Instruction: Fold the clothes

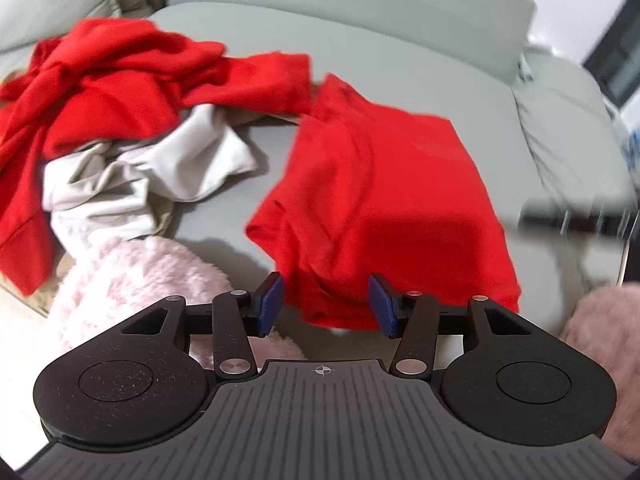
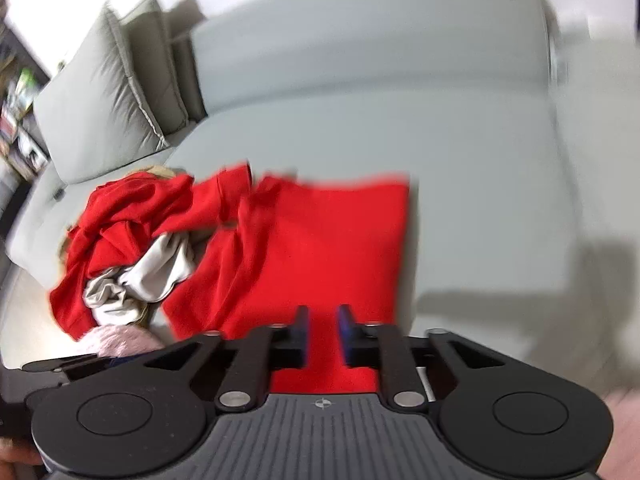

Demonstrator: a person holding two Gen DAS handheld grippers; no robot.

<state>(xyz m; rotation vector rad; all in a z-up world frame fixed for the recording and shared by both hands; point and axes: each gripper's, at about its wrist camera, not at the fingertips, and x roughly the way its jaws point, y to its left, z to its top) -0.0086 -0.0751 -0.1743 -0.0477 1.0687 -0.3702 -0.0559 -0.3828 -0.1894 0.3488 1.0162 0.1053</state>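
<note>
On the grey sofa seat [image 1: 400, 64] a red garment [image 1: 384, 200] lies spread fairly flat, its near edge hanging toward the front of the cushion, wrinkled along its left side and smoother on the right. To its left sits a loose heap of more red clothing [image 1: 104, 80] tangled with a pale grey-white piece [image 1: 152, 172]; a strip of red cloth runs between heap and flat garment. A pink fluffy fabric [image 1: 140, 280] shows at the lower left of the left wrist view, just beside the tool, and a similar pink patch sits at the lower right edge. The left tool [image 1: 326, 306] hovers over the near edge of the flat garment with its blue pads [image 1: 272, 300] standing well apart; cloth lies under the gap, but the pads do not press on it. The right tool [image 2: 323, 332], seen over the same red garment [image 2: 320, 248] near its right-hand part, has its jaws drawn close with only a narrow slot left between them; red cloth shows through that slot, though the blur makes it impossible to tell whether any fold is pinched. Grey cushions [image 2: 108, 96] lean at the sofa's far left corner.
</note>
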